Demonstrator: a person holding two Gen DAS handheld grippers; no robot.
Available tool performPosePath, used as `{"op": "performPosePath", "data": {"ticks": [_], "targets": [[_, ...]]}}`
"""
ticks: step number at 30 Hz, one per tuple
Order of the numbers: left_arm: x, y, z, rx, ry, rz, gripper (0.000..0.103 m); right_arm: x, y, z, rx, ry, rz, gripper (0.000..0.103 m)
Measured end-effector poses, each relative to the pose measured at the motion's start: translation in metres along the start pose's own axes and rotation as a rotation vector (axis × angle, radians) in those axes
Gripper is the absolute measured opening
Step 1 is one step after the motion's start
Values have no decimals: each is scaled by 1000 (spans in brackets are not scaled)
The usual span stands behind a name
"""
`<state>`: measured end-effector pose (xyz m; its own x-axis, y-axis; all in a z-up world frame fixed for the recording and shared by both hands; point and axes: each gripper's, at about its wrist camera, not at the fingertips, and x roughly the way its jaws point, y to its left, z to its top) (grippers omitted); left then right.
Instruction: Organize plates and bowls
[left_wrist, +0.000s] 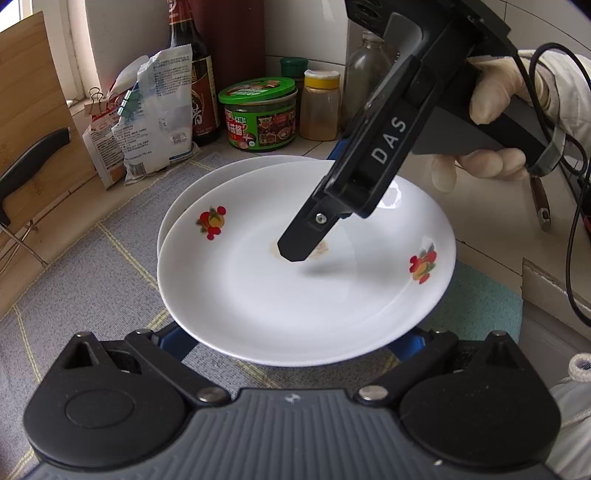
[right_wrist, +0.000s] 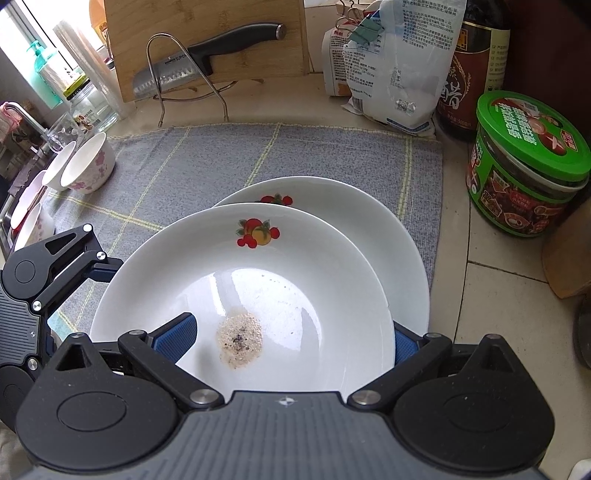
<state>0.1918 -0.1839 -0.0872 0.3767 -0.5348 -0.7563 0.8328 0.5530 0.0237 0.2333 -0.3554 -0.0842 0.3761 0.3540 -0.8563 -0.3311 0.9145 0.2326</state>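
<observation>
Left wrist view is showing 2 white plates with fruit prints, the upper plate (left_wrist: 306, 266) overlapping the lower plate (left_wrist: 192, 192) on a grey checked mat (left_wrist: 92, 280) on the bench (left_wrist: 480, 236). The right gripper (left_wrist: 295, 247), held in a gloved hand (left_wrist: 491, 92), is gripping the upper plate's far rim, 1 finger lying over the plate's inside and the other under it. The left gripper (left_wrist: 295, 343) is sitting at the near rim with its blue fingers (left_wrist: 177, 339) spread wide beneath the plate, released. Right wrist view is showing a brownish speckled stain (right_wrist: 240, 339) in the upper plate's centre, and 2 small bowls (right_wrist: 85, 166) lying tilted at the mat's far left corner. A green-lidded jar (right_wrist: 528, 173) is standing on the bench right of the mat.
</observation>
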Motion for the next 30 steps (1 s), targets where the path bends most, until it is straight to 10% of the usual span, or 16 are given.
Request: {"op": "performPosePath", "data": {"ticks": [30], "targets": [[2, 11, 3, 30, 38, 22, 101, -8, -2, 0, 16, -2, -13, 103]]}}
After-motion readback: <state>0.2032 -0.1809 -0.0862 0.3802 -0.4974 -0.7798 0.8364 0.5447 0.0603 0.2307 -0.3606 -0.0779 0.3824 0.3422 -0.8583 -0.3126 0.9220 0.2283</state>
